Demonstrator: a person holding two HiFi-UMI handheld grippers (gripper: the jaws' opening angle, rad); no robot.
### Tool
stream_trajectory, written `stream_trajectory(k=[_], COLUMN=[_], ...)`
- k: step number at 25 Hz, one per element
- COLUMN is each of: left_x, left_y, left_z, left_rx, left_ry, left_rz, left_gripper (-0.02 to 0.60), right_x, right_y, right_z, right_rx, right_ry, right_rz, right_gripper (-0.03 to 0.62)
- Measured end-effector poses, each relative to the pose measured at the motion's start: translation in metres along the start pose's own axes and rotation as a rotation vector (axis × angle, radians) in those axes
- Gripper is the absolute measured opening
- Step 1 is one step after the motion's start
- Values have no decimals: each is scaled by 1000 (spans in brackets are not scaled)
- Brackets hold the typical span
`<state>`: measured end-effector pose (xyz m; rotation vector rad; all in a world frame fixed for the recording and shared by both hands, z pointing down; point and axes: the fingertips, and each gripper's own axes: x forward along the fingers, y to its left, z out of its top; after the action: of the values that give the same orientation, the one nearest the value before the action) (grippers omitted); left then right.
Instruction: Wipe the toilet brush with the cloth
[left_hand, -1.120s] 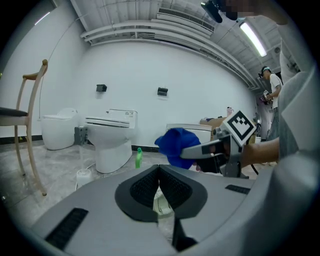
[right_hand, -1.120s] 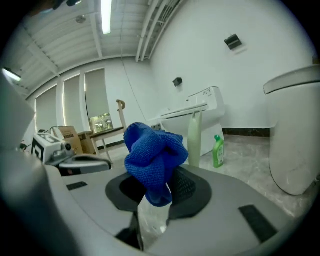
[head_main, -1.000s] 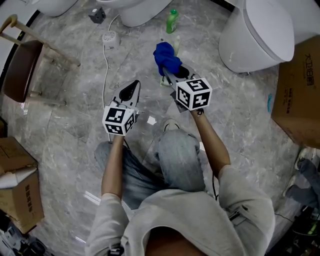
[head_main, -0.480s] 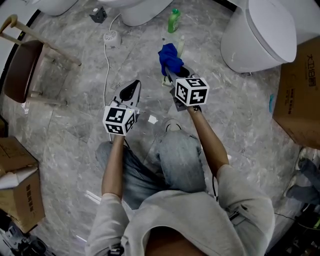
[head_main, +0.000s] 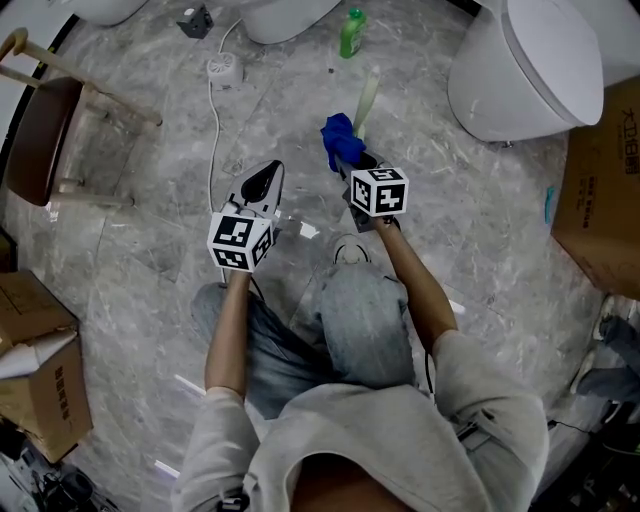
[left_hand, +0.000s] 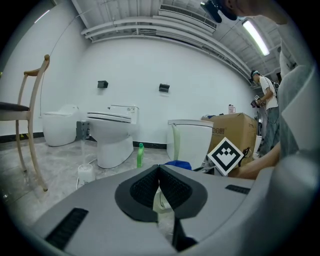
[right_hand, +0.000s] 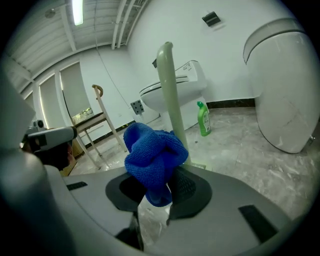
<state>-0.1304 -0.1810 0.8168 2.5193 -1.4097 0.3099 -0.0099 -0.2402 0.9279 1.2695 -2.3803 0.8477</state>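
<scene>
Head view looks down on a grey floor (head_main: 150, 280), with a big white toilet (head_main: 520, 70) filling the upper right. At upper centre the toilet brush (head_main: 366, 100) stands upright with its pale green handle up. My guess is it's left standing on its own so the handle can be rubbed without being held. Its lower end is hidden behind the cloth (head_main: 340, 140). That's blue and bunched into a wad, probably to press around the handle. The right tongs (head_main: 350, 160) are clenched on the wad, and the handle rises just past their tips, apparently touching the cloth. The left tongs (head_main: 262, 180), left of centre, are squeezed together on nothing and sit well apart from the brush, so they look idle.
</scene>
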Motion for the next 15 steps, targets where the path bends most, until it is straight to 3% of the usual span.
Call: stream_trajectory(k=[15], left_x=[34], left_y=[12], left_z=[-24], left_rx=[-42], left_ry=[55], left_rz=[1], left_gripper=[20], right_x=[35], right_y=[-45], right_z=[-95], right_rx=[41], right_ry=[212], right_rz=[-23], right_gripper=[115])
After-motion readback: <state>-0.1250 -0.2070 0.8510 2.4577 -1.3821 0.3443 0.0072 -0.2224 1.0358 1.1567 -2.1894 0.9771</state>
